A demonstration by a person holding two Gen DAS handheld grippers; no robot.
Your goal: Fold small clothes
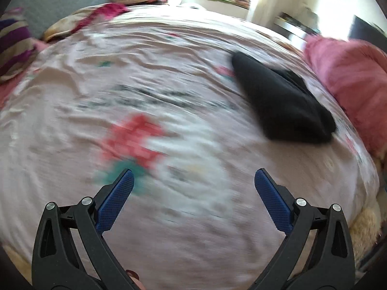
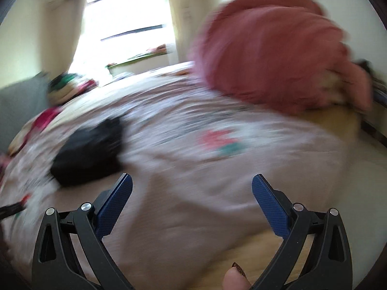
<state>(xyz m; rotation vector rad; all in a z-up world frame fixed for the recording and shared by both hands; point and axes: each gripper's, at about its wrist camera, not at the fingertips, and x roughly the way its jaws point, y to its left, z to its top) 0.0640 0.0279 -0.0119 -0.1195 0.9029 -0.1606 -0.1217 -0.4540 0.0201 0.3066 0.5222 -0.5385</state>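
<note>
Left wrist view: left tool (image 1: pixel 193 177) gapes wide with nothing between its blue pads, above the flowered bed sheet (image 1: pixel 169 125); the folded black garment (image 1: pixel 283 104) lies ahead to the right, near a pink blanket (image 1: pixel 348 77).

Right wrist view, blurred: right tool (image 2: pixel 192 182) likewise spread and empty; the black garment (image 2: pixel 89 152) lies ahead-left on the sheet (image 2: pixel 193 169), the pink blanket (image 2: pixel 271 53) heaped ahead-right.

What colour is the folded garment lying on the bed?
Black: the folded garment shows best in the left wrist view.

black garment (image 1: pixel 283 101), folded compact, lying on bedsheet (image 1: pixel 169 96)
</note>
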